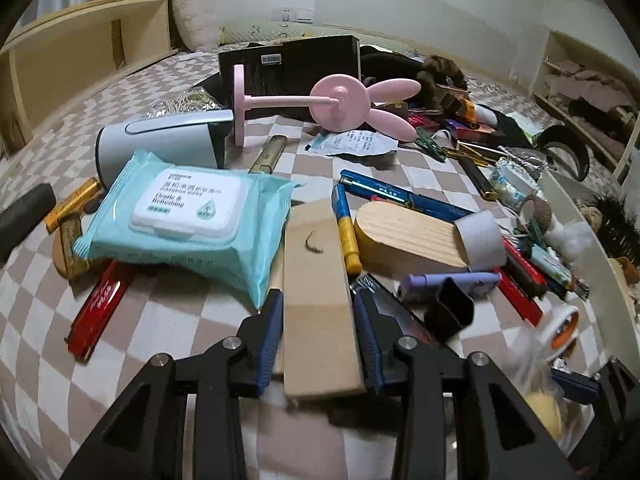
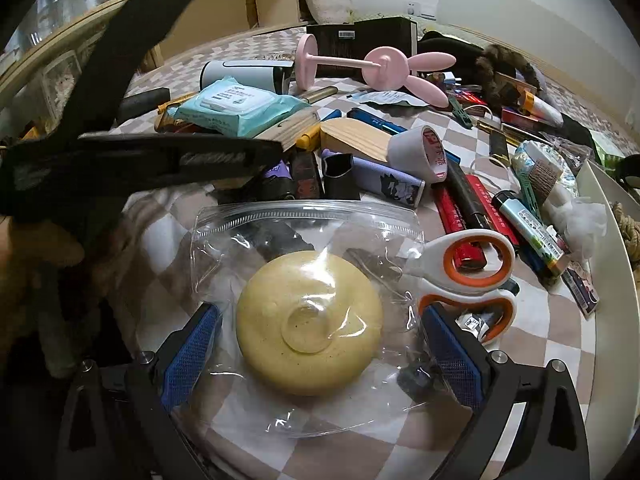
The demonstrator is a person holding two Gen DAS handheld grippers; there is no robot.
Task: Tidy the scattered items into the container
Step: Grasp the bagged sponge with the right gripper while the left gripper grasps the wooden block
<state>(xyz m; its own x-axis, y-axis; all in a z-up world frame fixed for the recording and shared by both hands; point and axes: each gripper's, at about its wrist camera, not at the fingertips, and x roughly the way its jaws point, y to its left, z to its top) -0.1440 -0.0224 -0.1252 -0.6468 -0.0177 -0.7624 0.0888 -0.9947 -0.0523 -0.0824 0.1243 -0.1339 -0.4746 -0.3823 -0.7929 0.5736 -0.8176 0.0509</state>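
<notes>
Here the left gripper (image 1: 318, 334) clamps a wooden slat (image 1: 316, 304); right gripper (image 2: 320, 340) gapes wide, empty.

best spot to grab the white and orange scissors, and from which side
Grip the scissors across the two handle loops, coming down from above. They lie flat with the loops on top and uncovered; the blades run under other clutter and cannot be seen. The red lighter showing through the upper loop may get in the way.

Wipes pack (image 1: 188, 220): lid label reads "Gentle & Refreshing", Chinese line above illegible. Black box (image 1: 292, 66): barcode sticker, digits unreadable.
</notes>
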